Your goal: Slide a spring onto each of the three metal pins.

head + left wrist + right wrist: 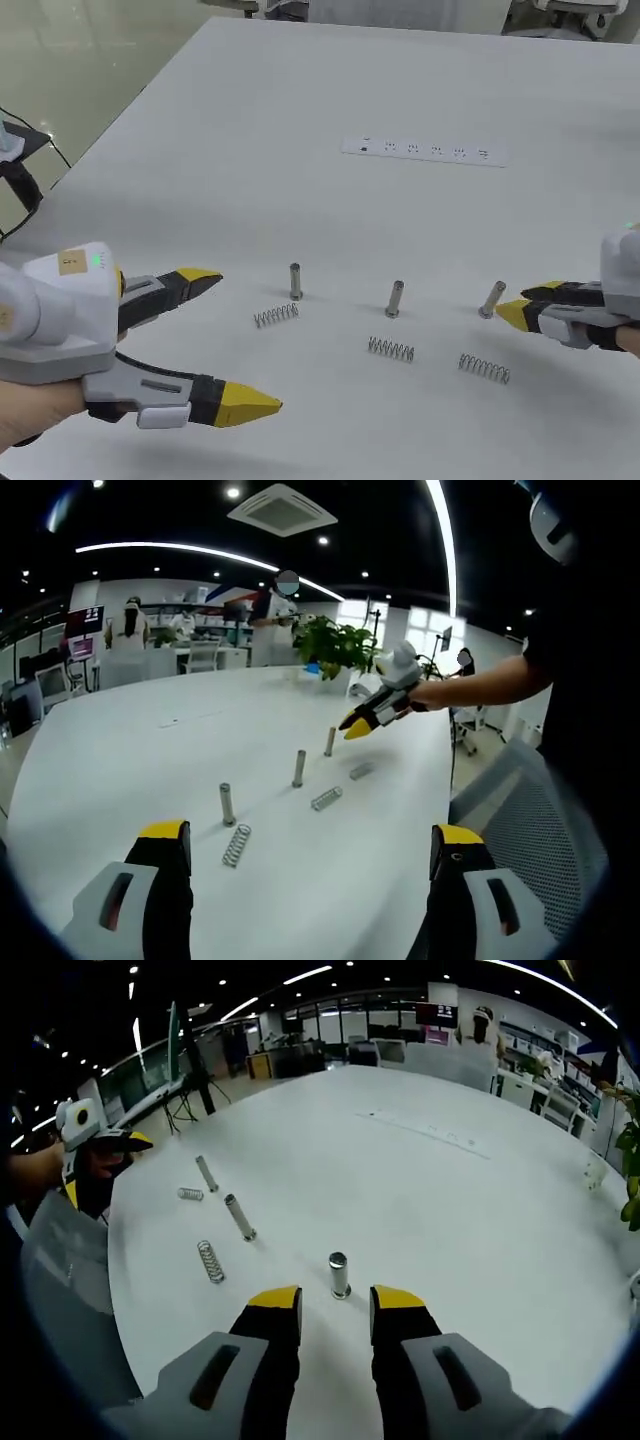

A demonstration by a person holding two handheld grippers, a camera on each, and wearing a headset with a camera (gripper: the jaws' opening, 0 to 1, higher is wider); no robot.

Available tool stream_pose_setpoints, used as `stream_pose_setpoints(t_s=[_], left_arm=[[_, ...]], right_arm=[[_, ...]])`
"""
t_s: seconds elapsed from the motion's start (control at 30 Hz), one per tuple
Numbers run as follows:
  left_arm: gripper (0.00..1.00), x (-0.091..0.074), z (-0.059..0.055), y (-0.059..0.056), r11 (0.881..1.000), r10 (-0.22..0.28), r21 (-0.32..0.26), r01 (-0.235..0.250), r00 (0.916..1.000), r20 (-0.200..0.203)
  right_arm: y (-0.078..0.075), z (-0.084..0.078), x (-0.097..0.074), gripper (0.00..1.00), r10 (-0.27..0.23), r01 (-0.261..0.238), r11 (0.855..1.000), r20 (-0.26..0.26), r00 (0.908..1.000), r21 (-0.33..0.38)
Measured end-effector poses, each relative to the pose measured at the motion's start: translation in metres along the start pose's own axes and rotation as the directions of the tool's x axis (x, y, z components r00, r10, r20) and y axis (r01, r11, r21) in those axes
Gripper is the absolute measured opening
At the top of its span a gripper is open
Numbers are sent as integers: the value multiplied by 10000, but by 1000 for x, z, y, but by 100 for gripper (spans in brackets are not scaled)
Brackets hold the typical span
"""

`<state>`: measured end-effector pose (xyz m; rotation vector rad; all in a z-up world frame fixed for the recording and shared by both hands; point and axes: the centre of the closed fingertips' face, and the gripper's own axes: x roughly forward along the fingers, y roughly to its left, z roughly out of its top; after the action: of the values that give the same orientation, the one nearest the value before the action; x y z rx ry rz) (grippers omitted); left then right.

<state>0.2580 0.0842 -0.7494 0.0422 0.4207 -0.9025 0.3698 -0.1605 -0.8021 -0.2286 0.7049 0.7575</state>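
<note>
Standing upright ahead of the fingers, three bare pins (396, 297) are lined on the bench (300, 100), a spring (390, 349) laid loose beside each for picking. The left gripper (245, 340) is held wide open, empty. The right gripper (512, 300), narrowly open and empty, is poised just before the end pin (491, 298), probably to steady it.

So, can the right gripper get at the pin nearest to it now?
Probably yes. The right gripper is open, the pin is just ahead of its jaws, in line with the gap, and nothing lies between them.
</note>
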Motion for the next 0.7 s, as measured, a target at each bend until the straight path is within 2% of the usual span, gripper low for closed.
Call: stream_pose_setpoints(t_s=[0.2,0.37,0.4,0.43,0.47,0.5,0.57,0.6,0.7], left_arm=[[97,2,2,-2,10000,-56,69,56,10000,31],[98,1,2,-2,9999,-62,139,62,10000,-7],[98,0,2,-2,9999,-55,144,55,10000,-4],[98,0,2,-2,9999,-48,138,48,10000,-2],[98,0,2,-2,9999,-47,124,47,10000,-5],[98,0,1,-2,9999,-39,117,39,10000,-12],[97,0,0,-2,9999,-41,121,42,10000,-45],[98,0,0,-2,9999,-49,115,50,10000,-45],[98,1,0,-3,9999,-75,127,76,10000,-48]], right_arm=[[7,-3,-5,28,297,-315,9959,-219,9993,-853],[20,-3,-10,27,911,-968,9841,-446,9948,-1487],[27,-4,-11,26,1323,-1404,9755,-583,9895,-1696],[30,-3,-12,26,1428,-1517,9730,-628,9878,-1741],[34,-4,-13,26,1589,-1698,9669,-710,9847,-1905],[39,-6,-14,26,1825,-1998,9533,-952,9786,-2265],[45,-11,-14,26,1983,-2319,9291,-1414,9699,-2882],[49,-14,-14,26,2085,-2551,9100,-1712,9629,-3270],[58,-23,-13,24,2277,-3030,8779,-2333,9454,-3708]])
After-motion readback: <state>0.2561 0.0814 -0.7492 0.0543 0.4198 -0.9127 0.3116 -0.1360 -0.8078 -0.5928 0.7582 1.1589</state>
